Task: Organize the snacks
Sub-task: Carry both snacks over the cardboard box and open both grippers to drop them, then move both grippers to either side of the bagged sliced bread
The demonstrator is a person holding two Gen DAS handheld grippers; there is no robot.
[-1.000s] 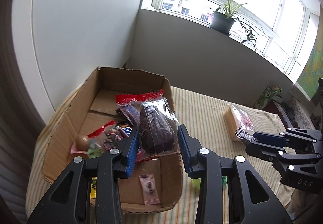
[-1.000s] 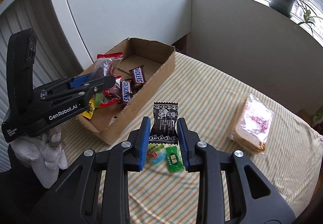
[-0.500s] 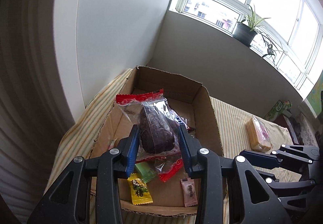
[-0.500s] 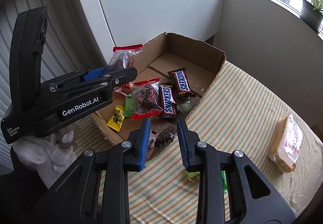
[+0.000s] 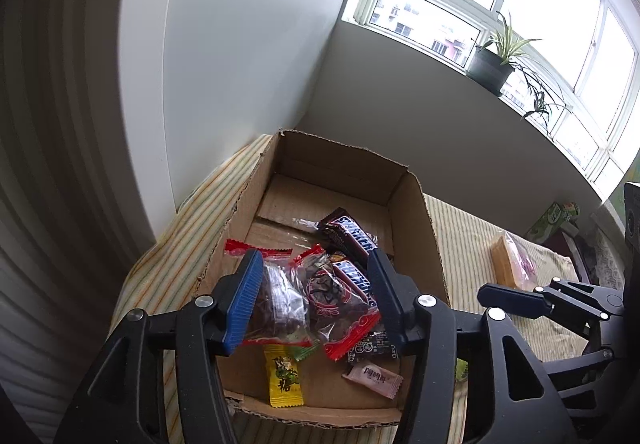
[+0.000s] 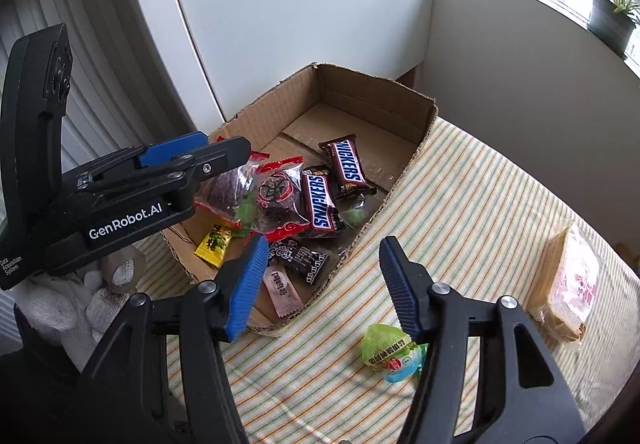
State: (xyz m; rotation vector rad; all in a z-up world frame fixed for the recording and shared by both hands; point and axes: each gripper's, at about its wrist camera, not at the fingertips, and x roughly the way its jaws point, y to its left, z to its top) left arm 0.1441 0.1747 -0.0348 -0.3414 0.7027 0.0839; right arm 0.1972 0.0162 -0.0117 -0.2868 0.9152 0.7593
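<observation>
Most of the sorting looked done. The cardboard box [image 6: 372, 100] already held two Snickers bars [image 6: 320, 200], a red-edged bag of dark preserved fruit [image 6: 280, 200], a black sachet [image 6: 300, 256], a pink sachet [image 6: 282, 290] and a yellow candy [image 6: 214, 240], all crowded toward its near end, with the far end toward 12 o'clock bare.

The left gripper [image 5: 316, 300] hung over the box with its jaws opening; a clear red-trimmed packet of dark snack [image 5: 276, 304] lay against the left pad and clear of the right one, so it seemed to be dropping among the rest (whether it had fully left the pad I could not tell). The right gripper [image 6: 324, 284] stood above the box's near corner, its jaws also opening and nothing between them.

Left on the striped counter [image 6: 480, 212] were a green round-wrapped sweet [image 6: 390, 350] at about 5 o'clock in the right wrist view, just beside the right jaw, and a wrapped sandwich-like cake [image 6: 568, 280] well apart at 3 o'clock. By my reckoning those two remained to be boxed.
</observation>
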